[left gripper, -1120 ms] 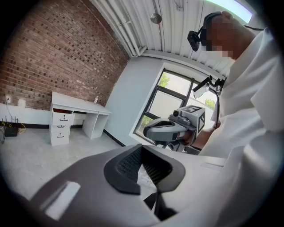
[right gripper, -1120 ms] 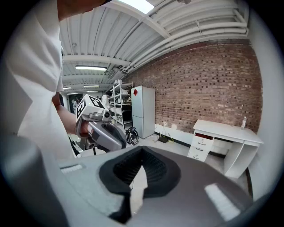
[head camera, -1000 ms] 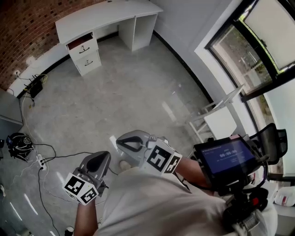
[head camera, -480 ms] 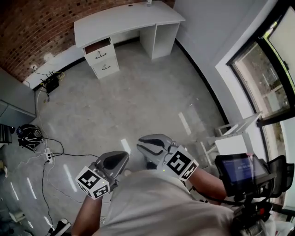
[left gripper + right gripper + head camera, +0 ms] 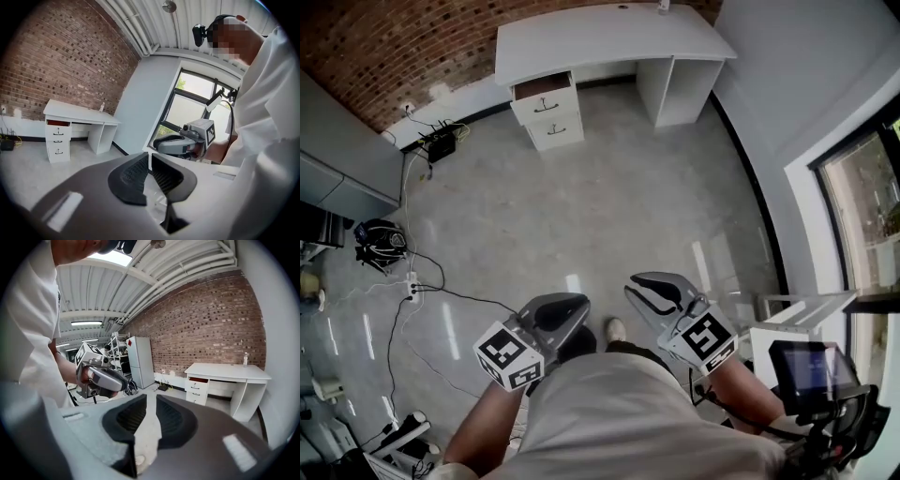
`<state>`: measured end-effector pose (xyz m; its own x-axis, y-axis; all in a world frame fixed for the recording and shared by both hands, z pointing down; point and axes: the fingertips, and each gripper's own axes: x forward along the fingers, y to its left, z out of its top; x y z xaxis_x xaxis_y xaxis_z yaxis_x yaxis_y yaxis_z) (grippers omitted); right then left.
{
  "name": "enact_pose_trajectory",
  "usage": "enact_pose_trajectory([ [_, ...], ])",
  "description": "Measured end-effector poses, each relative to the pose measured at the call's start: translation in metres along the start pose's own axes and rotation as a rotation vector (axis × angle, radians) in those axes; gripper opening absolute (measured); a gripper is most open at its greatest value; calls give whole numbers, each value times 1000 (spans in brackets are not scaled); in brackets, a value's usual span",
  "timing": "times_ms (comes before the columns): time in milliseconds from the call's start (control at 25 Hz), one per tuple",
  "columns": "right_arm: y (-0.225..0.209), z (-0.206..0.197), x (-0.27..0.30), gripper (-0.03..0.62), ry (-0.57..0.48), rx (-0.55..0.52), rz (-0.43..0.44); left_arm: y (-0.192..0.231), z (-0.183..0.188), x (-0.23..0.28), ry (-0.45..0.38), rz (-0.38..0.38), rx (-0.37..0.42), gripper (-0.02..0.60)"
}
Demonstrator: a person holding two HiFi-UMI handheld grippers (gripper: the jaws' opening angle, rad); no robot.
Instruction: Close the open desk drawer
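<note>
Standing far across the grey floor (image 5: 609, 206), the white bench (image 5: 600, 37) by the brick wall (image 5: 384, 47) has its top drawer (image 5: 542, 86) pulled out. The left gripper (image 5: 579, 303) is opening, empty; the right gripper (image 5: 637, 285) sits slightly spread, empty. Cables (image 5: 412, 291) trail left.

Left gripper (image 5: 579, 304) jaws opening, empty — right gripper (image 5: 637, 289) jaws slightly apart.

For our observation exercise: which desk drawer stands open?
The top drawer, just under the desktop: it is pulled out, its brown inside showing. The lower drawers are shut.
</note>
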<state>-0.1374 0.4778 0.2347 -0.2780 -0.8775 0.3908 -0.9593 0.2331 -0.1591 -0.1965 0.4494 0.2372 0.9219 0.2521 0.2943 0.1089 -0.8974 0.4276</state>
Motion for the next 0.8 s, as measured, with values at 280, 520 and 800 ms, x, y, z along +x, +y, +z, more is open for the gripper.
enact_pose_trajectory([
  [280,-59,-9,49,51,6,-4,-4,71,10,35,-30,1,-36,25],
  [520,-104,16,88,51,46,-42,-29,131,37,59,-44,-44,-56,24],
  [800,-167,68,161,51,71,-76,-34,219,78,74,-47,-75,-63,23],
])
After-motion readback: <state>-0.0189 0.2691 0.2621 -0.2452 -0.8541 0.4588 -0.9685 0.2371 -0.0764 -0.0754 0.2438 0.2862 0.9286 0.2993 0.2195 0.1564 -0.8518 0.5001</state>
